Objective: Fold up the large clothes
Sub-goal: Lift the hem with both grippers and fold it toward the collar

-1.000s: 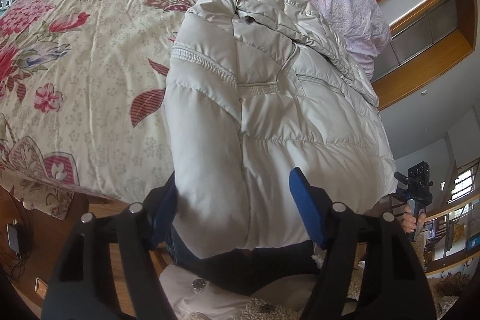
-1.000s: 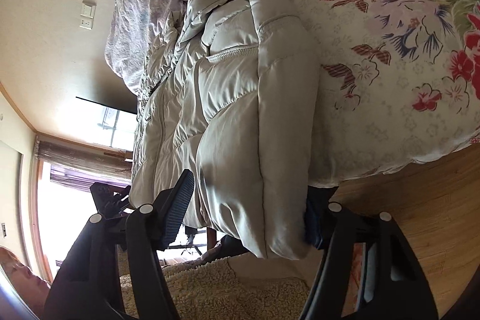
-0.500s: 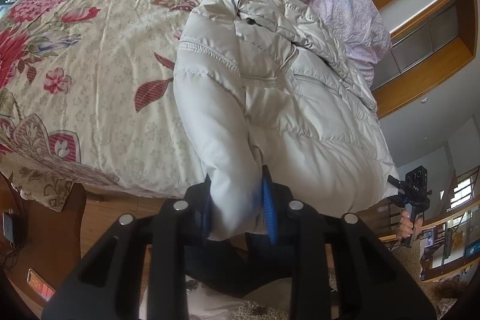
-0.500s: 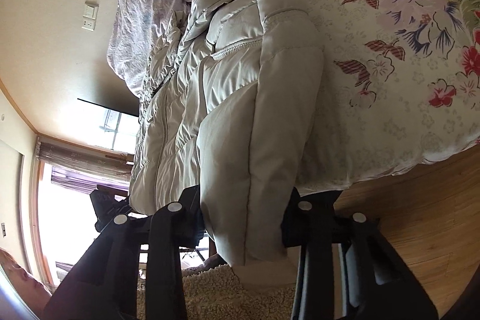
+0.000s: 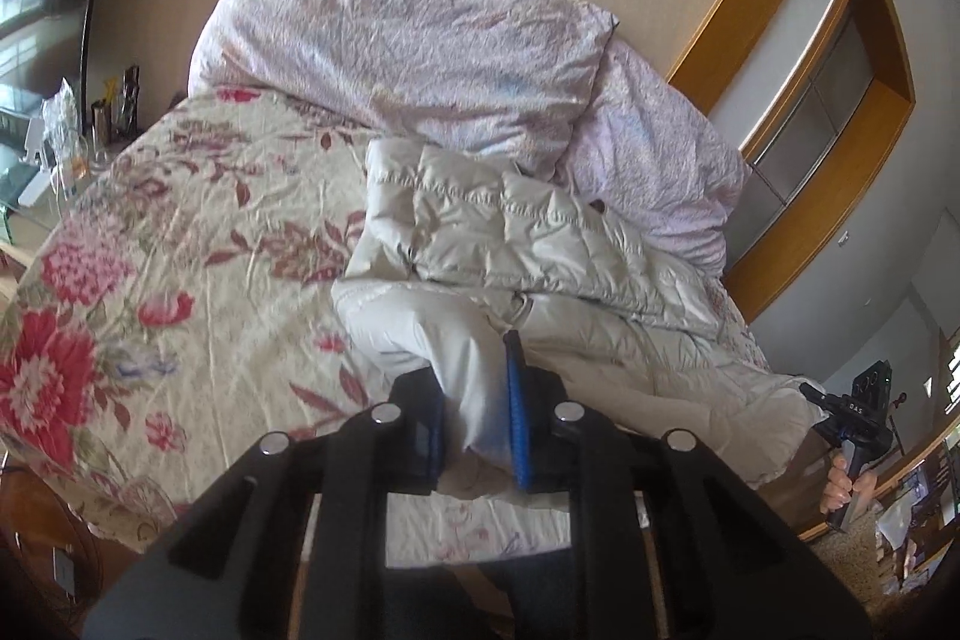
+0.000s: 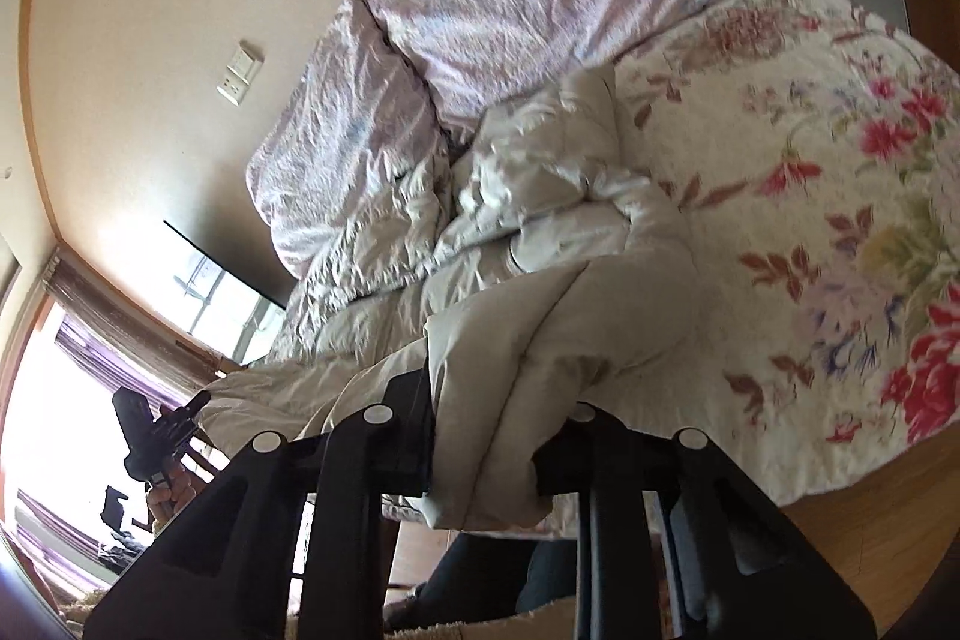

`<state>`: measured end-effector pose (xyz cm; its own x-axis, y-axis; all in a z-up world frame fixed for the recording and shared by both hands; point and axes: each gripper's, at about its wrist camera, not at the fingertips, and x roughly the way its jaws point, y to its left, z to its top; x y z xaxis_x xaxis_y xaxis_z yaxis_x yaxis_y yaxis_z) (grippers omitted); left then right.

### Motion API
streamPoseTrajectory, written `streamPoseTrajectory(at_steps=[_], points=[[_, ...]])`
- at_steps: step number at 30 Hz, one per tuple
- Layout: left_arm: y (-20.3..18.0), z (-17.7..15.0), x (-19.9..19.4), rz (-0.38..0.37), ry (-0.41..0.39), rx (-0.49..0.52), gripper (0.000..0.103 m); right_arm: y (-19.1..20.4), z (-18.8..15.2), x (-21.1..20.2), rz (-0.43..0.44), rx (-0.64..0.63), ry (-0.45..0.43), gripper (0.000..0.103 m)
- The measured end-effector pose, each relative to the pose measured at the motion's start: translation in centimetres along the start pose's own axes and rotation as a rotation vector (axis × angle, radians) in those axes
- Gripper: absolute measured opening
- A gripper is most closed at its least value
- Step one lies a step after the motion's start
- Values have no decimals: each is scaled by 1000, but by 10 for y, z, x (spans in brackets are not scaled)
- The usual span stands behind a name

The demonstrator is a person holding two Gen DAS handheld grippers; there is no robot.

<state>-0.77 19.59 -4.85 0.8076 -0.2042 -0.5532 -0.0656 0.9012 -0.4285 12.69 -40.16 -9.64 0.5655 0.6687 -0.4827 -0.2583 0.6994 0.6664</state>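
Observation:
A cream quilted puffer jacket (image 5: 528,244) lies along a bed with a floral cover (image 5: 180,244). My left gripper (image 5: 477,400) is shut on the jacket's bottom hem and holds it lifted over the bed, the blue pads pressing the fabric. The right wrist view shows the same jacket (image 6: 540,232). My right gripper (image 6: 486,436) is shut on the other hem corner, a thick fold of fabric between its jaws. The right gripper also shows in the left wrist view (image 5: 855,421), and the left gripper in the right wrist view (image 6: 156,430).
Two pale lilac pillows (image 5: 408,34) lie at the head of the bed against the wall. A wood-framed recess (image 5: 828,100) is at the right. A side table with small items (image 5: 72,130) stands at the left. Wooden floor (image 6: 870,538) lies below the bed edge.
Both grippers closed on the jacket's bottom hem, then lifted it and carried it up over the bed toward the pillows. The lower part of the jacket is now bunched and folding over.

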Motion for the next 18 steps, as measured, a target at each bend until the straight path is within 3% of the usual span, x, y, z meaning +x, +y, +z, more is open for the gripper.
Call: streamPoseTrajectory(at_steps=[10,18], points=[[-17,88,39,57,-128,21,15,42,76,16,-95,-123,-240,22],[-32,158,93,146,-184,51,15,70,145,74,-233,-175,-365,22]])
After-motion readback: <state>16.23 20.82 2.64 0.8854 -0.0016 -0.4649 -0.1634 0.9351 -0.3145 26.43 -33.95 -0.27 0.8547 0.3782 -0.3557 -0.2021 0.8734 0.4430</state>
